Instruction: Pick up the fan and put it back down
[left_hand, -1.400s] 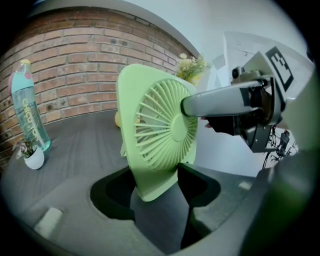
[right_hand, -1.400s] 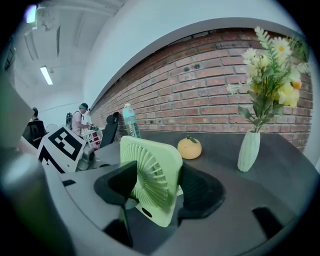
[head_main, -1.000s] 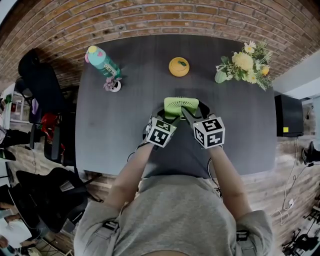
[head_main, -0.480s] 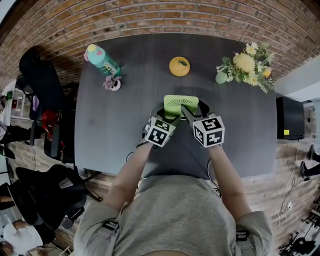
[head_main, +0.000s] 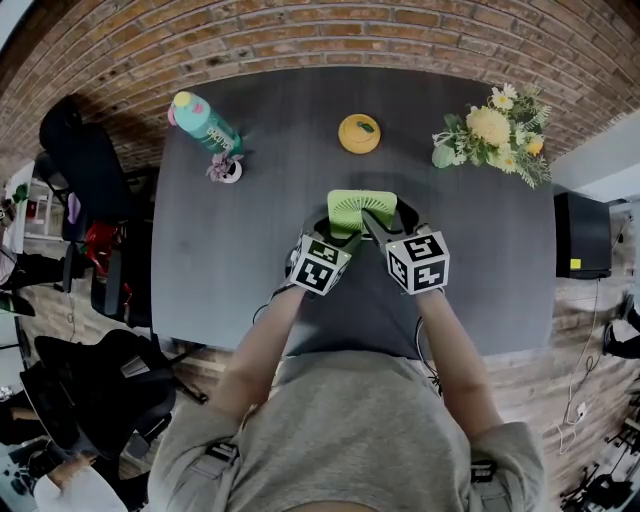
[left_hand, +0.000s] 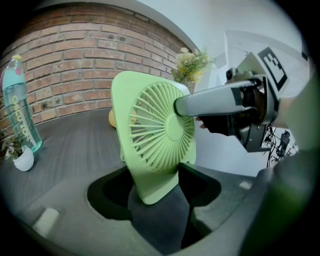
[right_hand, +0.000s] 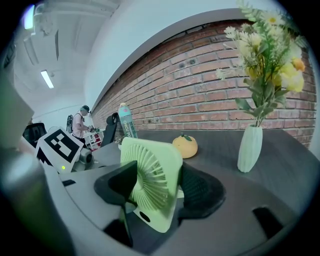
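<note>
A light green square fan (head_main: 362, 207) sits between both grippers at the middle of the dark table (head_main: 250, 260). My left gripper (head_main: 338, 236) holds it from the left, my right gripper (head_main: 378, 230) from the right. In the left gripper view the fan (left_hand: 155, 130) stands tilted between the jaws of my left gripper (left_hand: 152, 175), and one finger of the right gripper (left_hand: 215, 100) lies across its grille. In the right gripper view my right gripper (right_hand: 155, 182) is shut on the fan (right_hand: 155, 170), one pad on the grille, one behind. The fan's underside is hidden.
A teal bottle (head_main: 205, 122) and a small potted plant (head_main: 228, 170) stand at the back left. An orange-shaped object (head_main: 358, 132) lies at the back middle, and a vase of flowers (head_main: 490, 135) at the back right. Chairs (head_main: 90, 170) crowd the table's left side.
</note>
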